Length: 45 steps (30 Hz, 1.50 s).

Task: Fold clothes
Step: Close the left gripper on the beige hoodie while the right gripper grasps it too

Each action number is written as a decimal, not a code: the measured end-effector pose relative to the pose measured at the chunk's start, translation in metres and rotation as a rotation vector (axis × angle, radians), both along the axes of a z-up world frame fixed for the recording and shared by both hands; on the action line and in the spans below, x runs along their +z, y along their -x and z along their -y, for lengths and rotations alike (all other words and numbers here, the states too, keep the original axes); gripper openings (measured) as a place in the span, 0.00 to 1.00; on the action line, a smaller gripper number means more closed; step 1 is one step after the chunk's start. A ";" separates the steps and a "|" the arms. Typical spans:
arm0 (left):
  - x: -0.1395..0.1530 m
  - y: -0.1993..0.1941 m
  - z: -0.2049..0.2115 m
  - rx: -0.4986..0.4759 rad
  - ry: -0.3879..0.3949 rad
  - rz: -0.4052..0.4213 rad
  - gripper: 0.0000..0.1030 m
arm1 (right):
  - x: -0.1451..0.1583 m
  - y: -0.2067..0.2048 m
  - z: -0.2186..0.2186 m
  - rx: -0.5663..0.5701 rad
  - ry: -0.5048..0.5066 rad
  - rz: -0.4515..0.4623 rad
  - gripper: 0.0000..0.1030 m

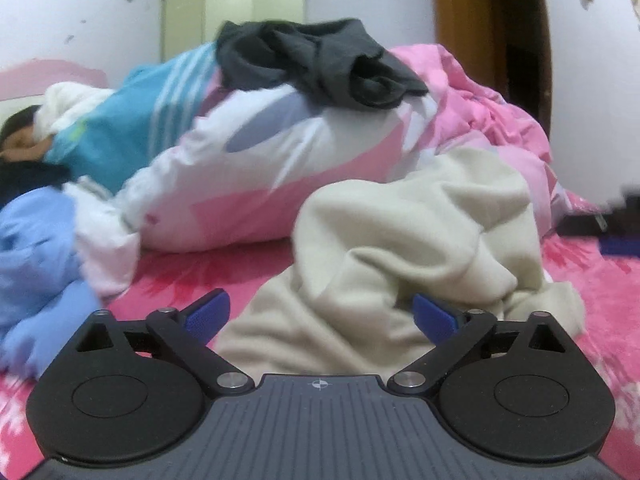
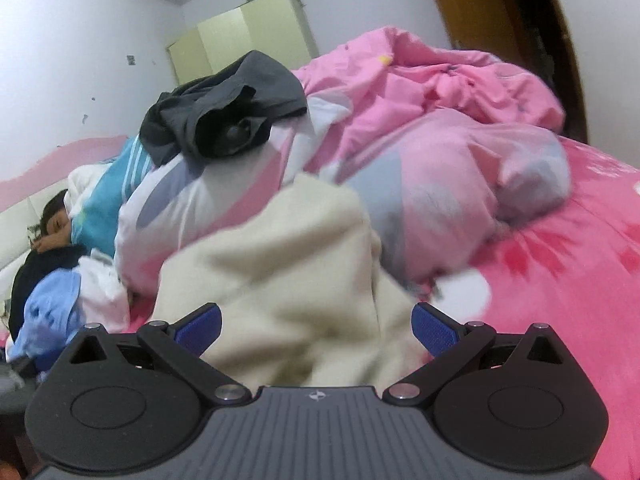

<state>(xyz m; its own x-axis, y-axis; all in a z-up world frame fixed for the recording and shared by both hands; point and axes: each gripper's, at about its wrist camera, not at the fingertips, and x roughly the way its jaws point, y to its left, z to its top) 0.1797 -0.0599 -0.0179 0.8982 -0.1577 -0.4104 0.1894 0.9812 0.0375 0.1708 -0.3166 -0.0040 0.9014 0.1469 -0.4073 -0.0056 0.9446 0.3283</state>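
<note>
A crumpled cream fleece garment (image 1: 408, 240) lies in a heap on the pink floral bed sheet (image 1: 224, 276), directly in front of both grippers. My left gripper (image 1: 320, 314) is open, its blue pads (image 1: 208, 314) spread wide to either side of the cream cloth's near edge. In the right wrist view the same cream garment (image 2: 288, 272) fills the space between the open fingers of my right gripper (image 2: 316, 328), and its near edge runs under the gripper body. Neither gripper is closed on the cloth.
A rolled white, pink and grey quilt (image 1: 272, 168) lies behind the garment, with a dark grey garment (image 1: 320, 68) on top and a pink duvet (image 2: 420, 88) to the right. A person (image 2: 56, 228) lies at the far left. Light blue clothes (image 1: 36, 264) sit at left.
</note>
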 end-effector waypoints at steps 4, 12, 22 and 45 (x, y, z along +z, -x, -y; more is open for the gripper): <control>-0.007 -0.032 0.007 -0.025 0.010 -0.046 0.78 | -0.005 -0.065 0.030 0.001 -0.088 -0.059 1.00; -0.018 -0.053 0.014 -0.066 0.020 -0.077 0.46 | -0.037 -0.137 0.052 0.064 -0.350 -0.191 0.74; -0.014 -0.035 0.011 -0.095 0.040 -0.112 0.08 | -0.012 -0.089 0.024 0.194 -0.410 -0.183 0.18; -0.050 0.153 -0.062 -0.280 0.109 -0.271 0.06 | -0.023 0.197 -0.046 0.331 -0.301 -0.132 0.15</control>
<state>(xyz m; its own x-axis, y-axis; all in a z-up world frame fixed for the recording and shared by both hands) 0.0269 0.0025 -0.0679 0.6762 -0.4365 -0.5934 0.4385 0.8858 -0.1519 -0.0262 -0.2705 -0.0271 0.7297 0.5469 -0.4104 -0.2306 0.7619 0.6053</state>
